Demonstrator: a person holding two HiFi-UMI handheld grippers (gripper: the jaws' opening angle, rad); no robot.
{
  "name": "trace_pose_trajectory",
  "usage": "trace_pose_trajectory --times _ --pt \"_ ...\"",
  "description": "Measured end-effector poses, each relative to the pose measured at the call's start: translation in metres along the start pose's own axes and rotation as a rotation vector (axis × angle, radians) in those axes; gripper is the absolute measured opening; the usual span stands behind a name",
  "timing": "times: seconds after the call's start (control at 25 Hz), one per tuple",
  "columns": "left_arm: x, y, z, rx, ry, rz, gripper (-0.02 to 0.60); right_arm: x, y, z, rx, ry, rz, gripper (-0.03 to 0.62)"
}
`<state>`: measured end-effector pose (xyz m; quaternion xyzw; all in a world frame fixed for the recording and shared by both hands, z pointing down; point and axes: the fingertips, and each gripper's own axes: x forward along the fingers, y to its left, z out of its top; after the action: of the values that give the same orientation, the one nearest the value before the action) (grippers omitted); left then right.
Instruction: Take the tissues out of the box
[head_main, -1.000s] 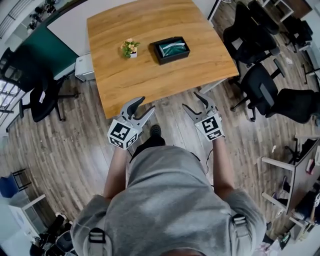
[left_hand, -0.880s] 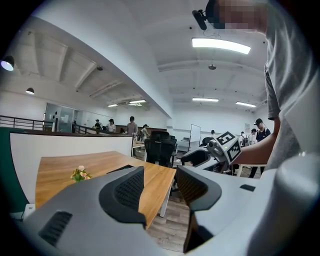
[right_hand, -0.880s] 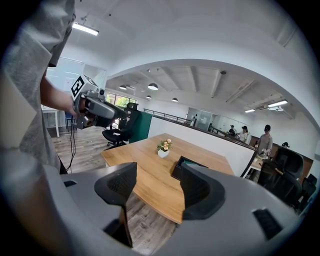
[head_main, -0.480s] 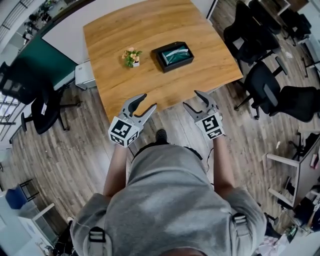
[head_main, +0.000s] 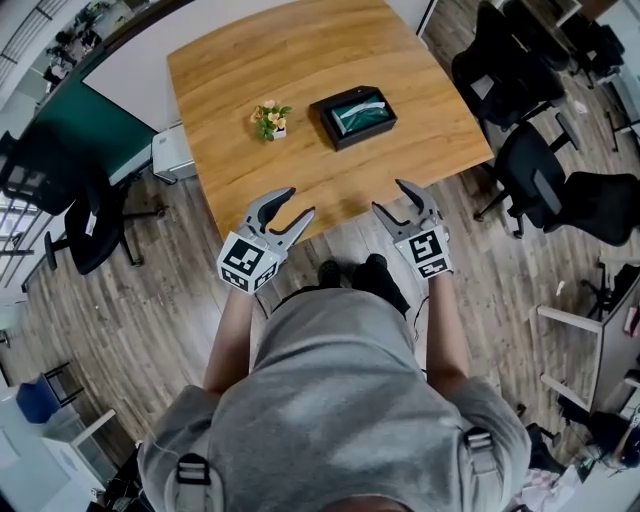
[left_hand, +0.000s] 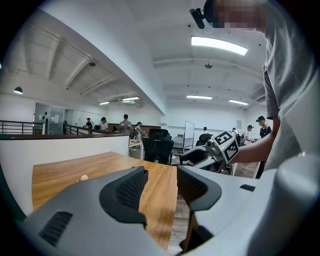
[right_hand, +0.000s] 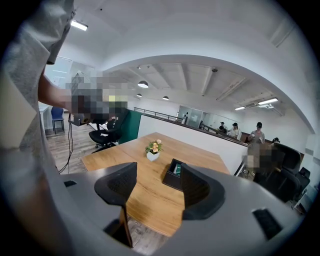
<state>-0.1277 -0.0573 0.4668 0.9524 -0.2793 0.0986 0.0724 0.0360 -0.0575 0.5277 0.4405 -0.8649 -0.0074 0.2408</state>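
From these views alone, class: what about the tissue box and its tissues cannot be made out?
Head view: the black rectangular tissue box is too small to count its tissues or find a loose end.
Right gripper view: one jaw of the right gripper's open tongs covers part of the box.
Left gripper view: the box does not show; the left gripper's grey body fills the lower picture.

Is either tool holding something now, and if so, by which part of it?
Nothing is held. The left tool and the right tool are both open and empty; the tissue box sits on the table, away from both.
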Motion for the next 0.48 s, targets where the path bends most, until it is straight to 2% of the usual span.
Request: trace_pose_trajectory --times 0.48 --pt "0.017 0.025 -0.003 -0.019 0.007 0.023 0.216 0.026 -0.020 -0.005 -0.019 0.019 0.026 0.279"
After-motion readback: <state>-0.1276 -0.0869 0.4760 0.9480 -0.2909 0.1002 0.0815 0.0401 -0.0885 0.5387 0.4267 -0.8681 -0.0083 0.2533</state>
